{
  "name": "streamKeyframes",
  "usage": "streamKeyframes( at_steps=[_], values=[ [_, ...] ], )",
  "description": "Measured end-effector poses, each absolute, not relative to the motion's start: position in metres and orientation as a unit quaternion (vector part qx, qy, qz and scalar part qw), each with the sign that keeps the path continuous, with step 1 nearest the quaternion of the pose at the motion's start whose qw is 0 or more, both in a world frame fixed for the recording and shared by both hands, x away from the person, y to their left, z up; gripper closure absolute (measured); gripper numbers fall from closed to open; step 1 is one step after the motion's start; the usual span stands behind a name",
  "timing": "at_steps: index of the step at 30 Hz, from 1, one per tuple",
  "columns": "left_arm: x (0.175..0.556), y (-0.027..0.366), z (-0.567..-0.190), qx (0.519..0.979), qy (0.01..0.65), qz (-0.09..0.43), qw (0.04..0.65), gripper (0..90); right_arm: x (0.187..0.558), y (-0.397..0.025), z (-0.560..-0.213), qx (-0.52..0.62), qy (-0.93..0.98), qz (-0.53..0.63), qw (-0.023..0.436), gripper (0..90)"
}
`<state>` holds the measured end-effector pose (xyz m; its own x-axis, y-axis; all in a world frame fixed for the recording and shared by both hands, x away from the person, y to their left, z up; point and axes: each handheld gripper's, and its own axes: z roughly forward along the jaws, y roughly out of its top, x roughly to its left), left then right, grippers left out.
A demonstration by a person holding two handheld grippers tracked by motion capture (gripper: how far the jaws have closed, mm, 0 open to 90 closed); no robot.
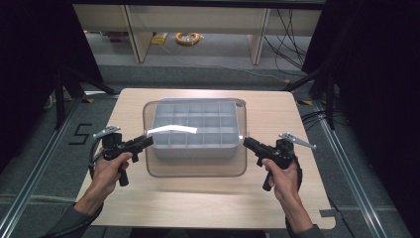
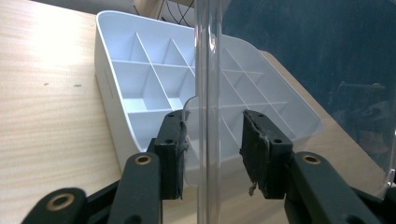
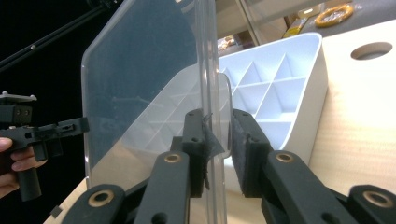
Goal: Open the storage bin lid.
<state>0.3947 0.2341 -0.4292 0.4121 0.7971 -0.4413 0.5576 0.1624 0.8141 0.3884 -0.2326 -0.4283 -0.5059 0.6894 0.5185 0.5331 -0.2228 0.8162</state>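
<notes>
A white compartment tray (image 1: 194, 130) stands mid-table. Over it lies a clear plastic lid (image 1: 198, 167) that reaches past the tray's front. My left gripper (image 1: 148, 141) is at the lid's left edge. In the left gripper view the jaws (image 2: 212, 144) straddle the lid's edge (image 2: 208, 70): one pad touches it, the other stands off with a gap. My right gripper (image 1: 246, 142) is at the lid's right edge. In the right gripper view (image 3: 218, 149) both pads press the lid's edge (image 3: 205, 56), with the tray (image 3: 280, 84) behind and the left gripper (image 3: 51, 130) farther off.
The wooden table (image 1: 277, 198) has bare room in front and to both sides of the tray, and a round hole (image 3: 371, 50) in its top. Black stands flank the table. A yellow cable coil (image 1: 188, 37) lies on the floor beyond, by shelf legs.
</notes>
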Motion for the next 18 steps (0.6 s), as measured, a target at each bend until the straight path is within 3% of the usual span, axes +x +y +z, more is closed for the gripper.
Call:
streamKeyframes(
  at_steps=[18],
  values=[
    [0.358,0.233,-0.451,0.648,0.534,0.093,0.535,61.0,0.347,-0.234,-0.453,0.516,0.618,0.591,0.047,76.9]
  ],
)
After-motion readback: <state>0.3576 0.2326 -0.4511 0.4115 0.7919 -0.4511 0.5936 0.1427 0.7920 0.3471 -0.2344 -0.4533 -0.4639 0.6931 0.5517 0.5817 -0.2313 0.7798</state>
